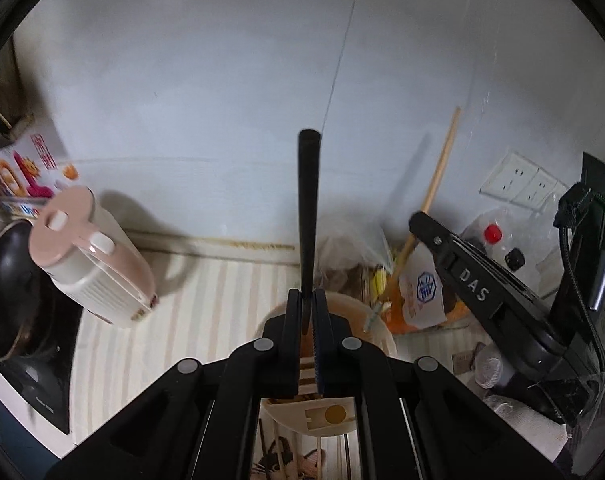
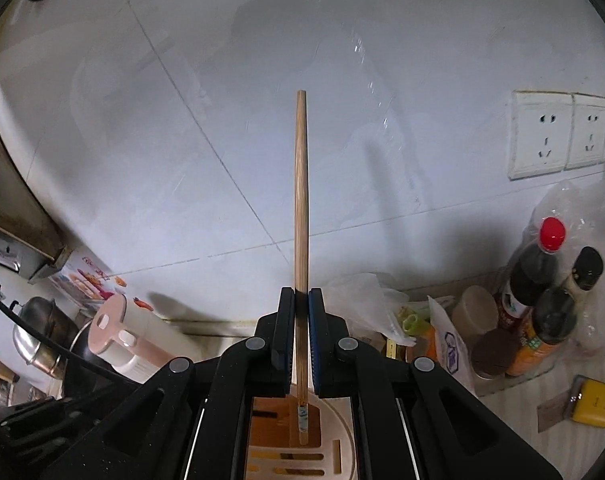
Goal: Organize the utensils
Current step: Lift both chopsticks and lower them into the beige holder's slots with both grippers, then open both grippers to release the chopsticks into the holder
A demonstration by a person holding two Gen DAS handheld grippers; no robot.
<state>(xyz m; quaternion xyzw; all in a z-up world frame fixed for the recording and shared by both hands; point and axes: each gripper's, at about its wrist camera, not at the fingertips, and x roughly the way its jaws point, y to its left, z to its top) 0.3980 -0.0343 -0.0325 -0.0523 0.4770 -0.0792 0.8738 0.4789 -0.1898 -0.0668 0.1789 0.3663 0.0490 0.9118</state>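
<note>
My left gripper (image 1: 307,298) is shut on a black chopstick (image 1: 308,208) that stands upright out of its jaws. Just below it is a cream utensil holder (image 1: 376,322) with slots in its top. In the same view my right gripper (image 1: 416,222) comes in from the right, shut on a wooden chopstick (image 1: 440,168) that leans up toward the wall. The right wrist view shows that gripper (image 2: 301,295) clamped on the wooden chopstick (image 2: 301,200), whose lower end hangs over the slotted holder (image 2: 340,428).
A pink and white kettle (image 1: 90,258) and a dark pan (image 1: 10,292) on a cooker stand at the left. Sauce bottles (image 2: 542,280), plastic bags (image 2: 366,292) and a yellow packet (image 2: 594,404) crowd the right. Wall sockets (image 2: 542,136) sit on the tiled wall. Several wooden sticks (image 1: 280,456) lie below the holder.
</note>
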